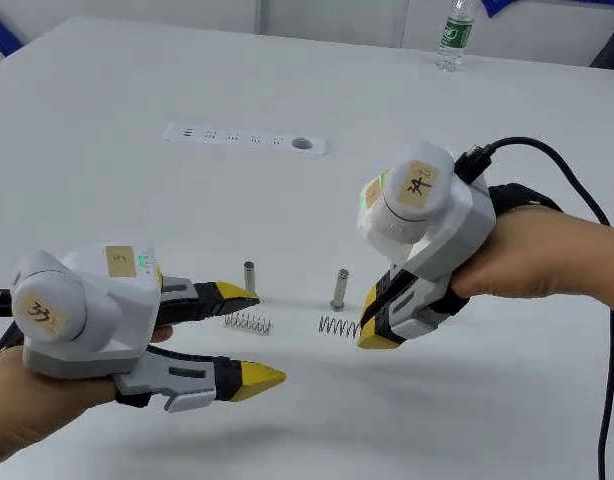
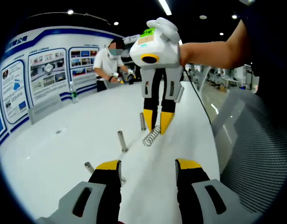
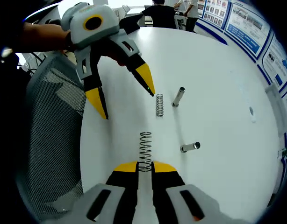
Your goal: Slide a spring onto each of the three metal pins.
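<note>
Spring (image 3: 144,147), pinched by its end in the right gripper (image 3: 144,167), could flex and miss the right pin (image 1: 339,288); left gripper (image 2: 148,164) gapes empty.

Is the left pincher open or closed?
Open. The left gripper has its two yellow-tipped jaws spread wide apart above the white table, and they are gripping nothing.

A white power strip (image 1: 245,138) lies on the table (image 1: 107,90), with a water bottle (image 1: 455,35) standing near its far edge.
</note>
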### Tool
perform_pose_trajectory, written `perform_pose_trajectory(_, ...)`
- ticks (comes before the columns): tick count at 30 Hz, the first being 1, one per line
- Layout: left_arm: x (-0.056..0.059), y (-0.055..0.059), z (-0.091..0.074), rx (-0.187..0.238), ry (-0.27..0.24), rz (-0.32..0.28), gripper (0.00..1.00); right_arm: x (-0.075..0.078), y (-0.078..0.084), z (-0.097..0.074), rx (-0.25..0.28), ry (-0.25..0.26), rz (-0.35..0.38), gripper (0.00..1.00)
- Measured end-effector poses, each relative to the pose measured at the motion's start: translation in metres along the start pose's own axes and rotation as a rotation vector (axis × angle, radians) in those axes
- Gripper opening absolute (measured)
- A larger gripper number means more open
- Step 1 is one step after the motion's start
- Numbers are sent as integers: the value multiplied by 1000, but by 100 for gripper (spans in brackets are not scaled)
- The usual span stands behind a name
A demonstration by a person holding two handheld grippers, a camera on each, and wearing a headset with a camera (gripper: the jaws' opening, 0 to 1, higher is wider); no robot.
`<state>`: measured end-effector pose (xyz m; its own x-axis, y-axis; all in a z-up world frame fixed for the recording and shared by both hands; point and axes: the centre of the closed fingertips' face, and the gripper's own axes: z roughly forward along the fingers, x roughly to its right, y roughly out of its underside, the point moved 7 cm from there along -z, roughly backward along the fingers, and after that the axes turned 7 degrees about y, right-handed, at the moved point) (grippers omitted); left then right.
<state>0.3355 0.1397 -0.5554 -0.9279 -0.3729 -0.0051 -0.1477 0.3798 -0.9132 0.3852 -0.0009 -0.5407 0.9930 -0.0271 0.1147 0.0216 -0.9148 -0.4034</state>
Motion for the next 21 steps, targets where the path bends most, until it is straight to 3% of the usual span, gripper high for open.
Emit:
perform_pose_trajectory(14,7,-15,14,6,83,68,30,-14,-19,-7,13,-27,-108,12)
perform_pose_trajectory(21,8,-16,17,4,102,93,24,-17,-23,-9,14,-37,-139,12)
